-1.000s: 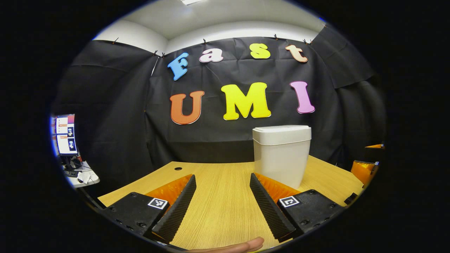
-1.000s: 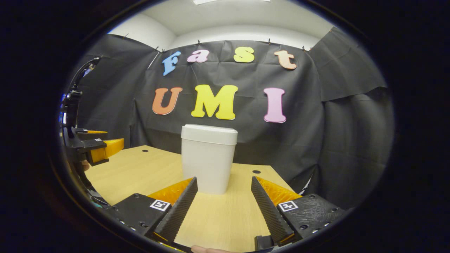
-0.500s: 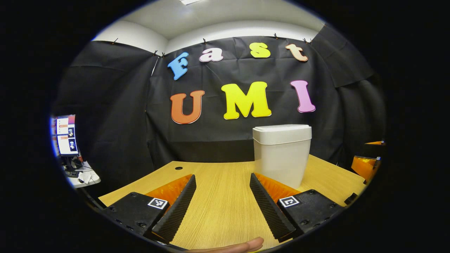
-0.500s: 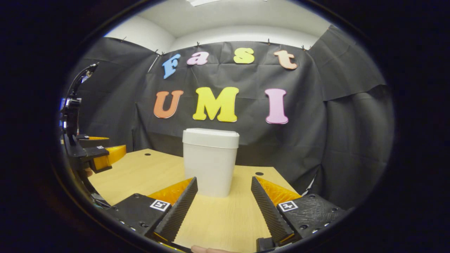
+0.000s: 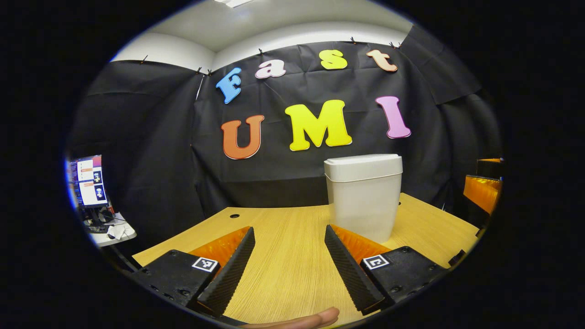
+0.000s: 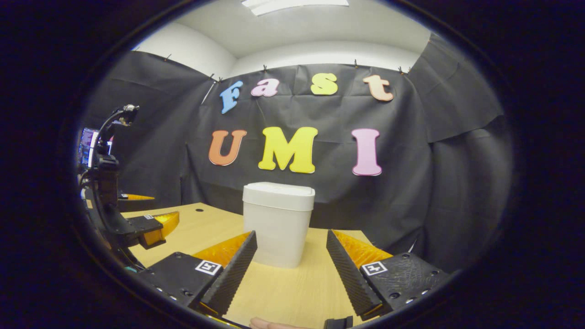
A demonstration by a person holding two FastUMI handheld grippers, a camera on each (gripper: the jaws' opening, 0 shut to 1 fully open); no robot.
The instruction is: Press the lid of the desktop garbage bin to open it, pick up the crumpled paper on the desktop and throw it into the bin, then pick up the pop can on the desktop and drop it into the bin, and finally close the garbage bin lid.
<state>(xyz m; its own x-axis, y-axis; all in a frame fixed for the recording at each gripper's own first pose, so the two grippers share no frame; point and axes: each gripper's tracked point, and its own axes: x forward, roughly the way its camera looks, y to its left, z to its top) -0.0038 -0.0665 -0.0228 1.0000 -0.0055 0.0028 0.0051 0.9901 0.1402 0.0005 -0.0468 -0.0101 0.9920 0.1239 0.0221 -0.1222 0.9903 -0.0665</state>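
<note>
While the bin (image 5: 364, 201) sits lid-closed, right of centre on the tabletop (image 5: 283, 256), left hand-held gripper (image 5: 288, 274) and right hand-held gripper (image 6: 290, 276) both gape wide, empty, short of it.

Colours as I log them from my feeds. Garbage bin (image 5: 364, 201): plain off-white body, with its lid (image 5: 363, 167) a slightly brighter white, unpatterned; the same in the right gripper view (image 6: 278, 225). Desktop (image 5: 292, 265): light yellowish wood with fine straight grain lines, and small dark round holes near the far edge. Booth wall (image 5: 151, 151): black cloth, creased. Room wall and ceiling above it (image 6: 292, 41): white to pale grey. Left gripper (image 5: 287, 265) and right gripper (image 6: 290, 269): black bodies, each carrying small square black-and-white markers. Fingertip (image 5: 315, 317) at my lower edge: not described further.
</note>
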